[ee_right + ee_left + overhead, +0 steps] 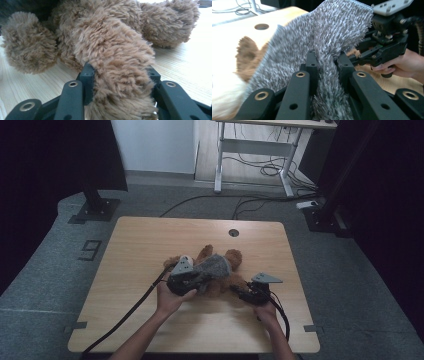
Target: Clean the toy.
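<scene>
A brown plush bear [233, 257] lies in the middle of the wooden table [140, 250], wearing a fuzzy grey garment [216, 266]. My left gripper [199, 281] is at the bear's near left side, shut on a fold of the grey garment [322, 37], which is pinched between its jaws [327, 62]. My right gripper [237, 290] is at the bear's near right side. In the right gripper view it [120, 72] is shut on one brown furry limb [117, 57]. The left gripper view also catches the right gripper [358, 55] and the hand holding it.
A round cable hole [233, 232] sits near the table's far edge. Beyond the table are a white desk frame [255, 150], loose floor cables [260, 197] and two black stand bases [95, 210]. Bare wood surrounds the bear on all sides.
</scene>
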Demonstrator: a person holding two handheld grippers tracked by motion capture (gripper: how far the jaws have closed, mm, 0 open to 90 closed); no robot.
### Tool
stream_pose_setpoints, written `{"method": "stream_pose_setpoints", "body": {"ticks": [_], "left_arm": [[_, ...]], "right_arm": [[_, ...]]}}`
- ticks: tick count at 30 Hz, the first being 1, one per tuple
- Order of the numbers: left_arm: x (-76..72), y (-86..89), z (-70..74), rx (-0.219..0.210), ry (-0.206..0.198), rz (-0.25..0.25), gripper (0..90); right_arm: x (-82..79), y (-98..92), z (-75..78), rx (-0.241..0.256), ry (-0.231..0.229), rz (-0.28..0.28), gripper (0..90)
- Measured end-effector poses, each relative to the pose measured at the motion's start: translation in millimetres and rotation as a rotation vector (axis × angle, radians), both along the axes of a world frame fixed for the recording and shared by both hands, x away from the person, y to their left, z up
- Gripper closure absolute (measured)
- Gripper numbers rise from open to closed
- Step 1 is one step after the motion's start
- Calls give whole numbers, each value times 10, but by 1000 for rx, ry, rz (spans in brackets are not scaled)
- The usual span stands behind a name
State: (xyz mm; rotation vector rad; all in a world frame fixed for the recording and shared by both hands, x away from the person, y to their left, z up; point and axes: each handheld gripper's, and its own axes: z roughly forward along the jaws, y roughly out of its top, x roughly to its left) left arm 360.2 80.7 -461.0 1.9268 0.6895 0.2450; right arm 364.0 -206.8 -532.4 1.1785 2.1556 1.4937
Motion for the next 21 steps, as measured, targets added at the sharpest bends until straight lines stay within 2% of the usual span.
{"method": "stream_pose_setpoints", "body": {"ticks": [4,7,9,11,14,21], "left_arm": [[22,-178,-137,32,16,-52,762],[15,-253,-157,46,11,-61,759],[19,-351,-188,89,7,-64,756],[26,-391,-231,107,16,-64,755],[33,-406,-324,138,31,-51,756],[-24,-315,-380,157,16,-23,762]], "right_arm": [[1,10,-7,1,3,0,569],[0,23,-13,-3,1,0,573],[-3,32,-10,-7,-1,-4,579],[-4,32,-9,-13,-6,-3,582],[-5,29,-9,-20,-4,-9,591],[-1,1,-30,-21,-2,11,605]]}}
